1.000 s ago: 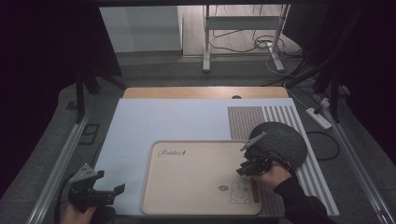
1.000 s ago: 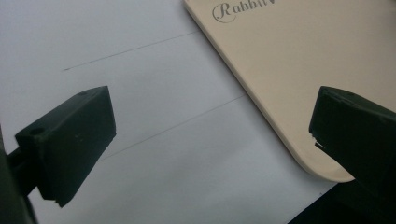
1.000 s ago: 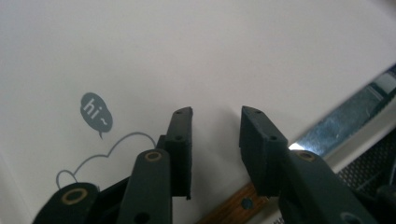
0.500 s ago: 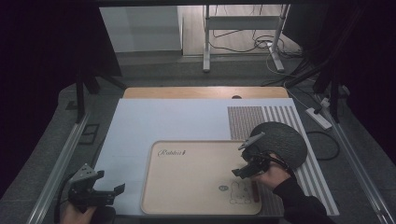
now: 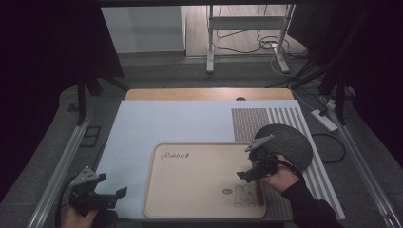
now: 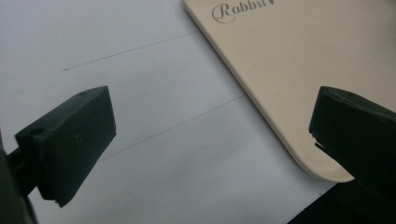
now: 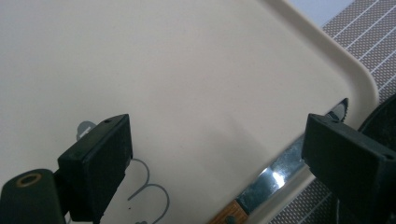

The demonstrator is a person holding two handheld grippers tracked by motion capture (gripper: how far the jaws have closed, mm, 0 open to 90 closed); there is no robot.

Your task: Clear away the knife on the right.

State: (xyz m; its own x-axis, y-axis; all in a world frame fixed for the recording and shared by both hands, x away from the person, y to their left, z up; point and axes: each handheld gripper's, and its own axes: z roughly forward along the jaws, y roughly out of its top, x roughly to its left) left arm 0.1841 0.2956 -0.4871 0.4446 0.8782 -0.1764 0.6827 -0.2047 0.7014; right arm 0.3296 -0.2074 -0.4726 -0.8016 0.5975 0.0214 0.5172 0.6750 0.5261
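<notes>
Knife (image 7: 275, 179) down on tray (image 5: 190, 209) under my right tongs (image 5: 248, 175), just opened and empty; left tongs (image 5: 111, 195) spread, idle; plate (image 5: 290, 142) untouched.

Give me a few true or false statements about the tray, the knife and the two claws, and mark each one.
1. The knife lies on the tray along one edge. True.
2. The right claw is clamped on the knife. False: its jaws have just been opening and stand apart above the tray, with the blade beside one jaw.
3. The left claw holds the tray's corner. False: it is open, nothing between its jaws.
4. The tray carries the word Rabbit. True.
5. The dark round plate sits on the tray. False: it lies beside the tray, on the striped mat.
</notes>
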